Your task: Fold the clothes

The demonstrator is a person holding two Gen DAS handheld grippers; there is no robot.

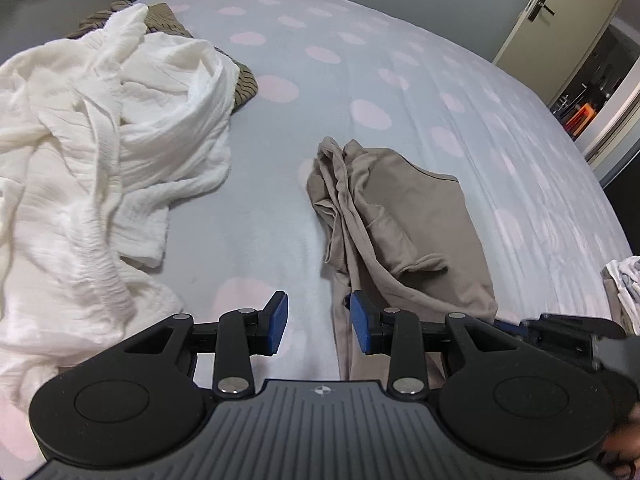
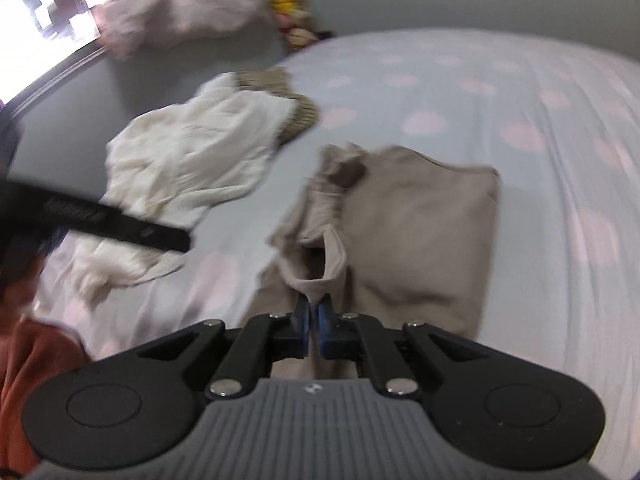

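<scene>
One smooth beige garment [image 2: 416, 232], crinkled white cloth [image 1: 100, 152]

One bed [image 1: 400, 80] carries three loose garments: one crumpled white garment [image 1: 100, 140], one partly folded beige garment [image 1: 408, 216], and one brown striped garment [image 1: 244, 84] mostly hidden under the white one. Two hand-held grippers show: the left hand-held gripper [image 1: 319, 322] and the right hand-held gripper [image 2: 314, 318].

1. No readable text, brand or number in either view.
2. Small round emblem on left gripper [image 1: 319, 330] body, no letters.
3. Same emblem on right gripper [image 2: 314, 312] body, blurred.
</scene>
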